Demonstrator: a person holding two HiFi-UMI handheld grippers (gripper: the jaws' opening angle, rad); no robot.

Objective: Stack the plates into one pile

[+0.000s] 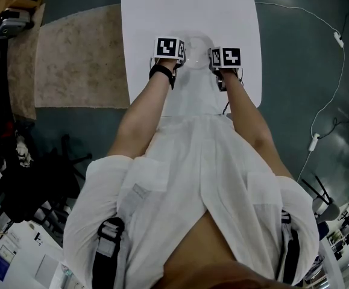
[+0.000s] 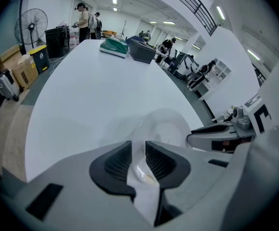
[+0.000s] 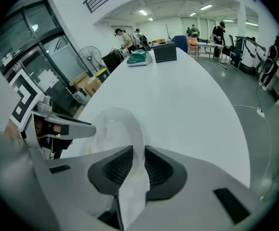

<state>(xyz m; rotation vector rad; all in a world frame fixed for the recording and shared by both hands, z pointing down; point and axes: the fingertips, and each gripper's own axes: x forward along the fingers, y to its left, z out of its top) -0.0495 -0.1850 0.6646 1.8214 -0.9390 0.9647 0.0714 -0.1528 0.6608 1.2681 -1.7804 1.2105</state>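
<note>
A clear plate (image 1: 197, 47) rests on the white table (image 1: 186, 11), near its front edge, between my two grippers. My left gripper (image 1: 183, 56) is at the plate's left side. In the left gripper view its pads (image 2: 117, 160) are shut on the plate's rim (image 2: 166, 124). My right gripper (image 1: 212, 58) is at the plate's right side. Its jaws (image 3: 139, 153) pinch the opposite rim of the plate (image 3: 112, 126). Each gripper view shows the other gripper's finger across the plate, the right one (image 2: 211, 138) and the left one (image 3: 74, 129). Whether this is one plate or several nested I cannot tell.
A green object (image 2: 114, 47) and a dark box (image 2: 141, 52) stand at the table's far end, with people beyond them. A fan (image 2: 33, 25) and cardboard boxes (image 2: 19, 69) are on the left. A beige rug (image 1: 81, 56) lies left of the table, a white cable (image 1: 337, 38) on the right.
</note>
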